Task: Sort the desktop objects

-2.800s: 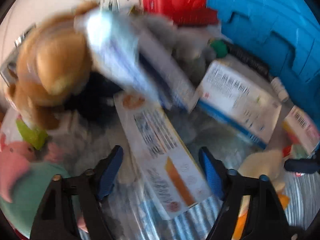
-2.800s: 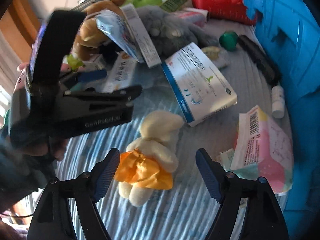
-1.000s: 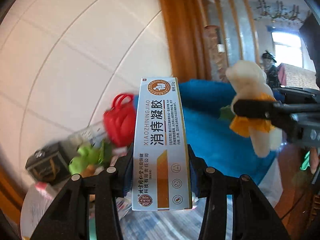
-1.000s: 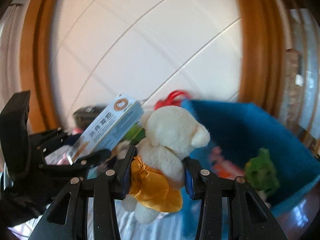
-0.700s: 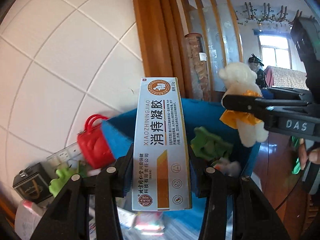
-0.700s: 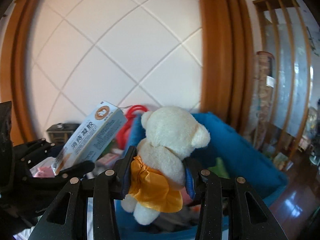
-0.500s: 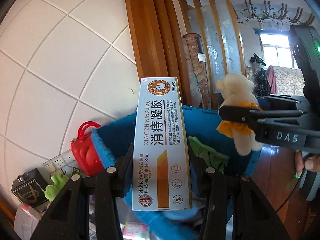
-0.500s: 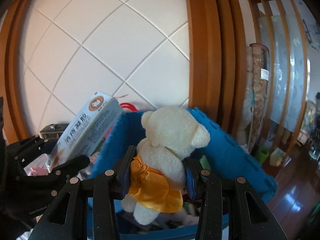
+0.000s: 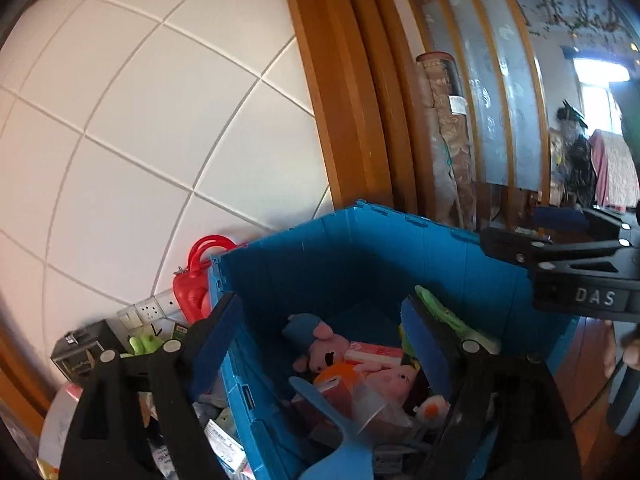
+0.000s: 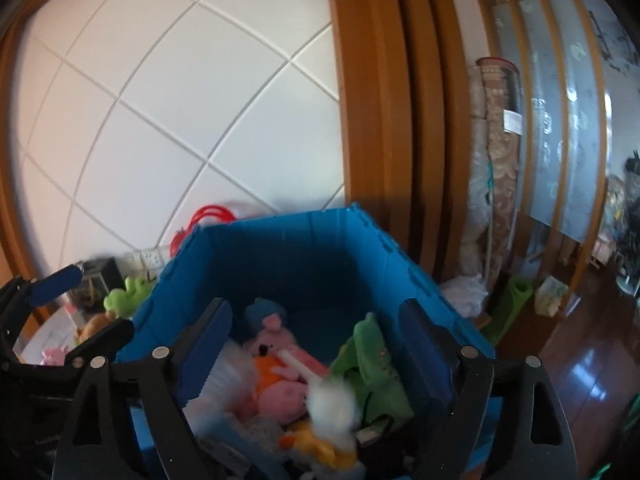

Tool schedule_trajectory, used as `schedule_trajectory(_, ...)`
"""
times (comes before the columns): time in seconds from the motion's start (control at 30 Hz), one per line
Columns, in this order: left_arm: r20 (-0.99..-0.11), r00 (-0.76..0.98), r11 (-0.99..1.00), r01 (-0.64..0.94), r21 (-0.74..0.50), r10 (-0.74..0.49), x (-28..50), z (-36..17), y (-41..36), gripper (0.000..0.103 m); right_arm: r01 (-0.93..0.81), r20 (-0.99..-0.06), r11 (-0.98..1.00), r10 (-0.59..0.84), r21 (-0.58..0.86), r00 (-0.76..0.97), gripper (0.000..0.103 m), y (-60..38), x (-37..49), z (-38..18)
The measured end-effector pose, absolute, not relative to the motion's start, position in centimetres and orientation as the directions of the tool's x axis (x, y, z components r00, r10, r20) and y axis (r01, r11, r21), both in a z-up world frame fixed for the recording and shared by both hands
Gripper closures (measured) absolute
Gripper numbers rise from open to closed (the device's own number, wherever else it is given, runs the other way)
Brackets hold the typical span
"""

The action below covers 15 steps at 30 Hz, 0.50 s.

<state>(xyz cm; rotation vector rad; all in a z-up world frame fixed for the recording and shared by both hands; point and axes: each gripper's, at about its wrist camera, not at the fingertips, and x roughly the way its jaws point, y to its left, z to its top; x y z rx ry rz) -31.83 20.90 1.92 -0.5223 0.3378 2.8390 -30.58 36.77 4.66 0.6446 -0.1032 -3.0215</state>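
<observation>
Both grippers hovered above the blue crate [image 9: 360, 256], and both sets of fingers were spread wide with nothing between them. The left gripper [image 9: 320, 340] hung over the crate's near-left corner, its left finger outside the wall and its right finger over the inside. The right gripper [image 10: 316, 336] sat squarely over the crate's opening, and in the left wrist view it reached in from the right edge [image 9: 560, 260] above the far rim.

Inside the crate lay a heap of sorted things: a pink plush [image 10: 276, 336] against a blue one [image 10: 266, 312], an orange item [image 9: 340, 380] beside them, a green plush [image 10: 372, 360] leaning against the right wall, and a light-blue scoop-shaped piece [image 9: 332, 420] near the front. A white plush with an orange skirt [image 10: 330, 404] appeared as a motion-blurred smear low in the right wrist view, over the pile and clear of the fingers; whether it had touched the heap could not be told.

A red plastic case with a handle [image 9: 198, 276] stood against the white tiled wall [image 9: 140, 120] just behind the crate's left corner. Left of the crate, more things lay on the desk: a green toy [image 9: 142, 344], a dark box [image 9: 80, 354] and a printed white carton [image 9: 224, 444] low beside the crate wall
</observation>
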Motion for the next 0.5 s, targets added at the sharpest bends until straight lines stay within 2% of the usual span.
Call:
schedule_trajectory(0.2,-0.378,-0.91,-0.955,-0.245,0.167,0.168,-31.4,1.6,20.4,0.021,0.025,-0.368,-0.999,-0.04,0.045,-0.929,0.009,36.5,-29.9,4.9)
schedule_trajectory(0.5,-0.395,-0.903,-0.958,-0.244,0.153,0.167,-30.7,0.9,21.1,0.021,0.008,-0.349,-1.0,-0.003,-0.014,-0.937,0.008,35.3,-29.2,4.3)
